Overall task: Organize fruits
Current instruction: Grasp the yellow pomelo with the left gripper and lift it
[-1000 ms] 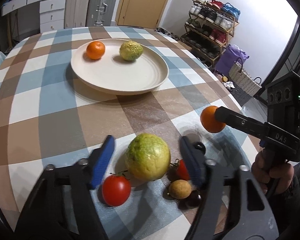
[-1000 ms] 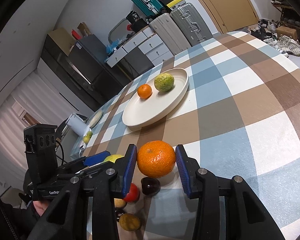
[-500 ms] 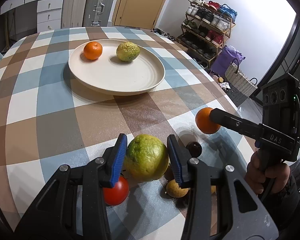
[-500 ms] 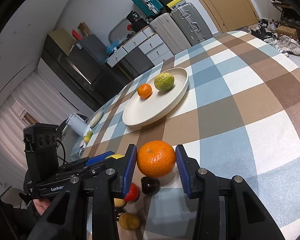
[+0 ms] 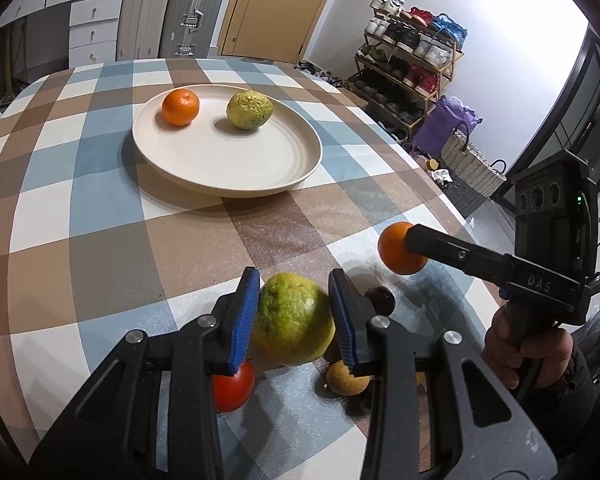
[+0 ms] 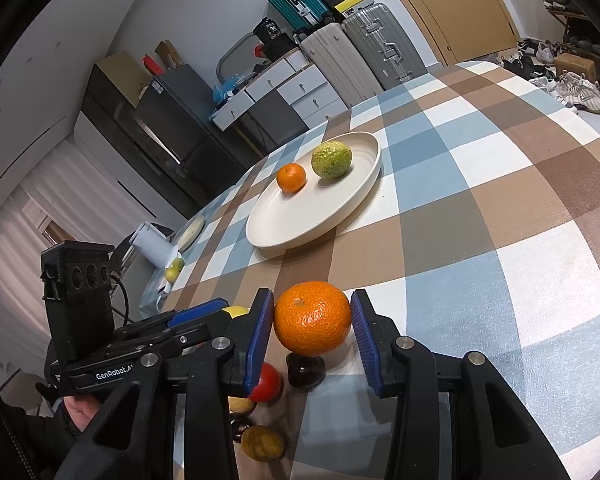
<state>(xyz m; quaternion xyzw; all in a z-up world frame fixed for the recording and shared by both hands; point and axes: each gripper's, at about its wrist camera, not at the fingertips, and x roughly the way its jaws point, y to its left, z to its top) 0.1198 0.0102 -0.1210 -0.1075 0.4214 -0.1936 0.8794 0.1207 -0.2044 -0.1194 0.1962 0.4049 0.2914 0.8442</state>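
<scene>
My left gripper point(image 5: 294, 322) is shut on a large green-yellow fruit point(image 5: 294, 326) and holds it above the checked table. My right gripper point(image 6: 312, 334) is shut on an orange point(image 6: 312, 323), also lifted; this orange shows in the left wrist view point(image 5: 398, 248). A cream plate point(image 5: 228, 178) further back holds a small orange point(image 5: 181, 107) and a bumpy green fruit point(image 5: 249, 110). Under the grippers lie a red tomato point(image 5: 232, 386), a tan round fruit point(image 5: 346, 378) and a dark fruit point(image 5: 380, 300).
The round table has a checked cloth point(image 5: 80, 216), and its edge drops off at the right. A shoe rack point(image 5: 408, 64) and a basket point(image 5: 472, 168) stand beyond the right edge. Suitcases point(image 5: 168, 12) and drawers stand behind the table.
My left gripper has closed on the green-yellow fruit and lifted it off the table. My right gripper has kept its hold on the orange, nearly still.
</scene>
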